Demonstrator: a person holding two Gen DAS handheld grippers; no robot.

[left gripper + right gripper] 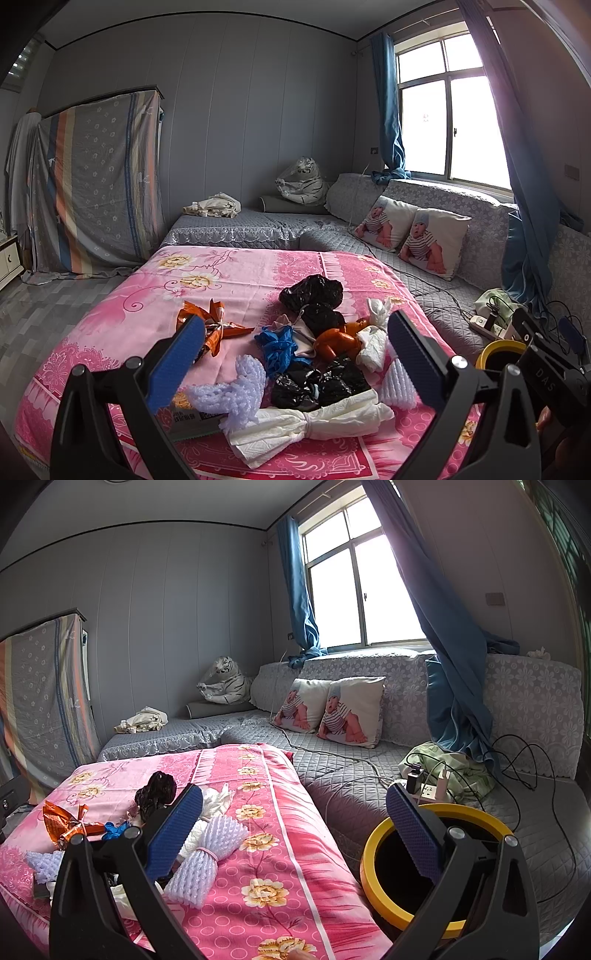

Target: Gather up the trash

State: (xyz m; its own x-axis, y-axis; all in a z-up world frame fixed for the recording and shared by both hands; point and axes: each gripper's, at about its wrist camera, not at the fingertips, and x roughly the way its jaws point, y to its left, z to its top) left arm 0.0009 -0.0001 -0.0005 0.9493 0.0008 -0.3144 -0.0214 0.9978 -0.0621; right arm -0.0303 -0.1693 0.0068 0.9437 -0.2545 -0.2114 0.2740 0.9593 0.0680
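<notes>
While both tools hover over the pink floral bedspread (110,317), I list the items from left to right. My left gripper (295,354): blue-padded fingers spread wide, nothing between them. Item one: crumpled orange foil snack wrapper (218,325), tied at its middle, far left of the pile. Item two: lavender foam fruit netting (236,387), nearest the left finger. Item three: blue crumpled plastic glove (277,347), at the pile's centre. Item four: black plastic bag bundles (314,295), one at the far side and more near the front. Item five: orange plastic bundle (338,338), touching the black ones. Item six: white tissue paper bundle tied with a band (310,428), front edge. Item seven: white foam netting bundle (207,856), on the pile's right side. My right gripper (295,834): fingers apart, holding nothing. Item eight: yellow-rimmed round bin with dark interior (373,864), on the grey quilted sofa (332,768) just beside the bedspread, under my right finger.
</notes>
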